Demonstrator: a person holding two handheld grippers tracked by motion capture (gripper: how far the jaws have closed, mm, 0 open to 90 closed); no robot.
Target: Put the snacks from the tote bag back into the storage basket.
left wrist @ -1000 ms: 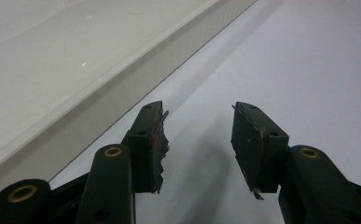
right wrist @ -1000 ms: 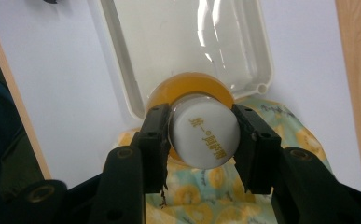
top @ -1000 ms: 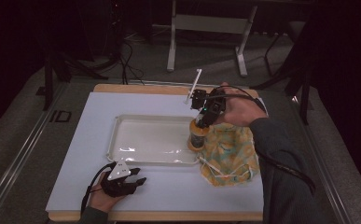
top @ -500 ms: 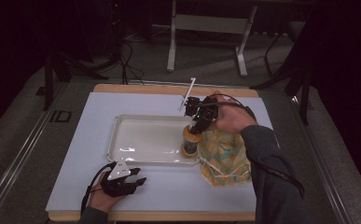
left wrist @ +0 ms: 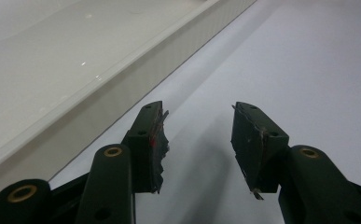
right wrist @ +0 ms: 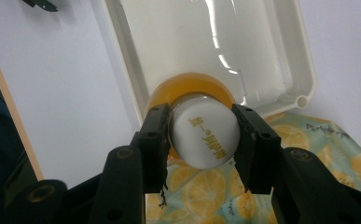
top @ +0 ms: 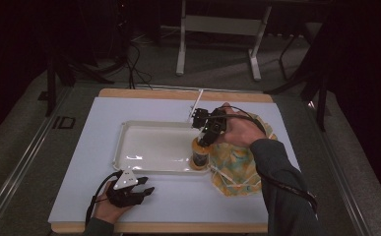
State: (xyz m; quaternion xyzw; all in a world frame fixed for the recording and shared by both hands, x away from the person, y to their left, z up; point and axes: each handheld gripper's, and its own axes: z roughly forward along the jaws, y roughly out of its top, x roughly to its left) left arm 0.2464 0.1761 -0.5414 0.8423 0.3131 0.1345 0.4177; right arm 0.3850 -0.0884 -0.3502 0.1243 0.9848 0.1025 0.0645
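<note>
My right gripper pinches the white cap of an orange bottle, gold lettering printed across the cap, its amber body upright over the white tray's near corner beside a lemon-print bag. My left gripper rests spread on the table.

a wooden-edged table is covered by a white sheet; on it are laid a white plastic tray and a lemon-printed cloth bag.
</note>
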